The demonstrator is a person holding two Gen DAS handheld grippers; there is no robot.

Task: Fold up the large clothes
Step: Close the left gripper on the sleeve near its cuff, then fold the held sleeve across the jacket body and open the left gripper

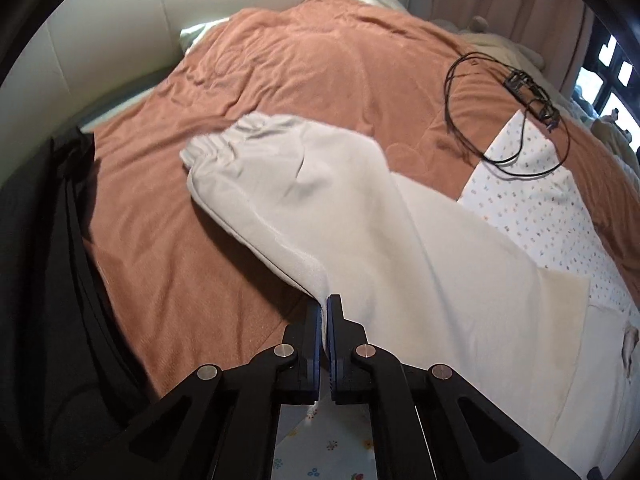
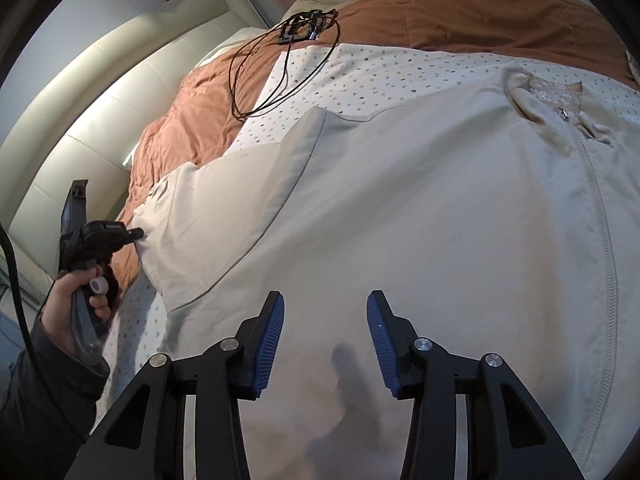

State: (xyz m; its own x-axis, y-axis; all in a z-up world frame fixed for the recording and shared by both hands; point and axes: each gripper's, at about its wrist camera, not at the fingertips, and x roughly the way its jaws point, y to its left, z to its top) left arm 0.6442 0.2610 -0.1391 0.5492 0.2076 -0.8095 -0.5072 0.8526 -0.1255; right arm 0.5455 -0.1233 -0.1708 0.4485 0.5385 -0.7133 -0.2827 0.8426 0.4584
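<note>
Cream jacket (image 2: 400,208) lies zipped, front up, across the bed (image 1: 320,60). Left gripper (image 1: 324,312) jaws clench its sleeve edge; right gripper (image 2: 326,312) jaws hang parted above the body. Best carry the sleeve flat inward.

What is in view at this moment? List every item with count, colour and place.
jacket: one, pale beige, zipped, flat on the bed
sleeve: one, beige, elastic cuff, stretched over the blanket
blanket: one, rust orange, covering the bed
patterned sheet: one, white with small dots, under the jacket
cable: one, black, looped, beyond the jacket
headboard: one, cream, padded
left gripper: black, blue pads, shut on the sleeve edge
right gripper: black, blue pads, open above the jacket
hand: one, holding the left gripper's handle
</note>
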